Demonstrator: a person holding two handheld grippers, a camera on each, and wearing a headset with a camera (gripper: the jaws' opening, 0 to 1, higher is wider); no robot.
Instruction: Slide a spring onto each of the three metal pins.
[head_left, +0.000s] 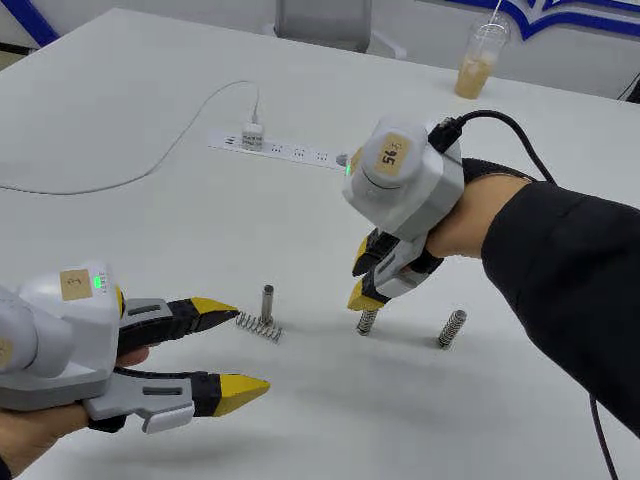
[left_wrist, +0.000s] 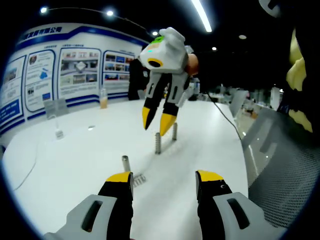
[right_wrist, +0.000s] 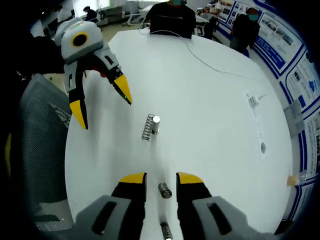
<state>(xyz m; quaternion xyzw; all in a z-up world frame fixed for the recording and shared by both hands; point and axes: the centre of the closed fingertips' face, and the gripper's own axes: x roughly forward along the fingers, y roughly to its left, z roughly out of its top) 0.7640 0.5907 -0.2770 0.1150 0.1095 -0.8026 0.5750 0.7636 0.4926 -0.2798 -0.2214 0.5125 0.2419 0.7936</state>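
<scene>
- The loose coil spring of bright steel wire lies flat on the white table, just ahead of the left gripper; it rests at the foot of the bare upright metal pin, the one pin not yet sleeved.
- The left gripper's yellow-tipped jaws stand spread wide with nothing between them; the spring sits just beyond the upper tip.
- The middle pin wearing its spring stands right below the right gripper; that gripper's jaws are slightly parted and straddle the pin's top without pinching it; the third sprung pin stands just beside it, on the far side from the left gripper.
- Likely trouble: a spring lying flat may roll or skate away if one jaw meets it first; too hard a squeeze could flick it out; a careless sweep could strike the bare pin, and I cannot tell whether the pins are fixed; the right gripper's tip could snag a coil and lift the seated spring.
- Well beyond both grippers lie a white power strip and a plastic cup of drink.
</scene>
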